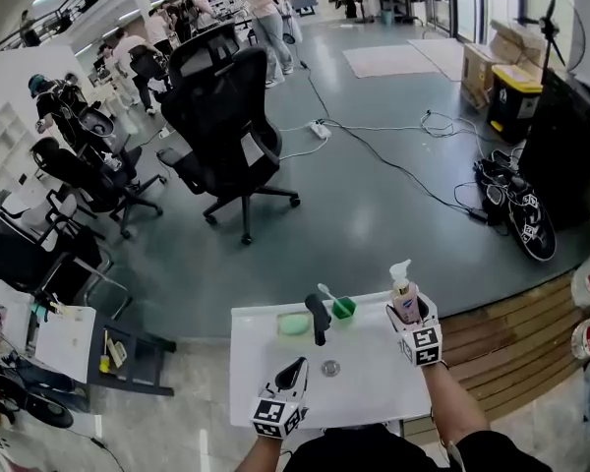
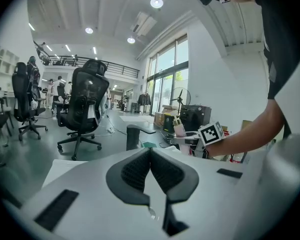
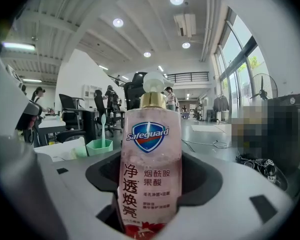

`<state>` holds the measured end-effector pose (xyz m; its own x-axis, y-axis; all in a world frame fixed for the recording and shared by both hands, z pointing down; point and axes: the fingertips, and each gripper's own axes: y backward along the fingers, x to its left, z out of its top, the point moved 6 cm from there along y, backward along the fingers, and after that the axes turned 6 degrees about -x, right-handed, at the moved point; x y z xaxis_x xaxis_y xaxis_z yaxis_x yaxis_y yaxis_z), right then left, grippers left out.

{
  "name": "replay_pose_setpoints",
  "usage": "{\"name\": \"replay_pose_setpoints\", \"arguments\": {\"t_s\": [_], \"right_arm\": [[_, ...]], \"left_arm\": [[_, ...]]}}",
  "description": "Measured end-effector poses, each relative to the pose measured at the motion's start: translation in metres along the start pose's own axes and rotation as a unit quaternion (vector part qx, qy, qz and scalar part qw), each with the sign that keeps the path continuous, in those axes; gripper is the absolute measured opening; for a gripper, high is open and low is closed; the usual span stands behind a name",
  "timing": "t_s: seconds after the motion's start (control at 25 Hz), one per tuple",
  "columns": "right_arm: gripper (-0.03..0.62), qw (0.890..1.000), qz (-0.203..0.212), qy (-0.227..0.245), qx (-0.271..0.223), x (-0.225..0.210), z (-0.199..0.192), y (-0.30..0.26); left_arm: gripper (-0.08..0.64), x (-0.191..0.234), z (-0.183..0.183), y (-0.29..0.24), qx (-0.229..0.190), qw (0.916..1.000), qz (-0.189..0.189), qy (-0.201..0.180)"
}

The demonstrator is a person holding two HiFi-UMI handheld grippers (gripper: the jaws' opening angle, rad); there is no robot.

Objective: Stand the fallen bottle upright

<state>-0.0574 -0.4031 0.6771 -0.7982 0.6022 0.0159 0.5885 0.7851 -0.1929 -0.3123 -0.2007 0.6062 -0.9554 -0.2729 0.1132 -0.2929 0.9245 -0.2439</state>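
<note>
bottle [image 3: 149, 154] of clear plastic, filled with pink liquid soap and wrapped in a glossy safeguard label, stands upright between the jaws of the right gripper [image 3: 150, 194]. the gripper's dark pads press the bottle's rounded sides from left and right, about half spread. a gold collar and a white pump head [image 3: 152, 81] top it. in the head view the bottle [image 1: 404, 295] rises at the far right corner of a small white sink top [image 1: 261, 357], held low on its body by the right gripper [image 1: 410, 315]; whether its base touches the top cannot be told. the left gripper [image 2: 150, 153] has its jaws pressed together with nothing between them, the black ribbed pads meeting in a narrow v. in the head view the left gripper [image 1: 295, 365] sits over the near left part of the top, just beside a round metal drain [image 1: 330, 368]. a matte black tap [image 1: 318, 320] with a bent spout stands at the far middle. just right of it is a squarish green cup [image 1: 344, 309] holding a white toothbrush [image 1: 327, 293], and to its left lies a pale green rounded block [image 1: 294, 324]. beyond the top, a black mesh-backed office chair [image 1: 226, 116] stands on the smooth grey floor.
</note>
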Motion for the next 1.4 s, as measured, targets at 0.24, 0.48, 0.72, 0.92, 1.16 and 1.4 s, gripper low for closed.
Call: {"name": "replay_pose_setpoints", "arguments": {"t_s": [0.24, 0.48, 0.72, 0.92, 1.16, 1.4], "right_arm": [[0.324, 1.0, 0.015, 0.018, -0.012, 0.004, 0.001, 0.003], [0.327, 0.999, 0.018, 0.025, -0.015, 0.007, 0.002, 0.006], [0.328, 0.999, 0.015, 0.032, -0.015, 0.008, 0.001, 0.011], [0.327, 0.999, 0.016, 0.036, -0.016, 0.01, 0.006, 0.014], [0.328, 0.999, 0.003, 0.033, -0.022, 0.009, 0.004, 0.021], [0.328, 0.999, -0.004, 0.032, -0.022, 0.007, 0.001, 0.033]], "left_arm": [[0.017, 0.003, -0.002, -0.001, 0.0, 1.0, 0.004, 0.005], [0.017, 0.0, -0.002, -0.005, -0.005, 0.9999, -0.002, 0.009], [0.017, 0.0, -0.002, -0.002, -0.003, 0.9999, -0.004, 0.012], [0.017, 0.002, -0.002, 0.0, -0.003, 0.9999, -0.003, 0.013], [0.017, 0.005, -0.002, -0.001, -0.004, 0.9998, -0.004, 0.016], [0.017, 0.006, -0.004, -0.003, -0.003, 0.9998, -0.007, 0.02]]}}
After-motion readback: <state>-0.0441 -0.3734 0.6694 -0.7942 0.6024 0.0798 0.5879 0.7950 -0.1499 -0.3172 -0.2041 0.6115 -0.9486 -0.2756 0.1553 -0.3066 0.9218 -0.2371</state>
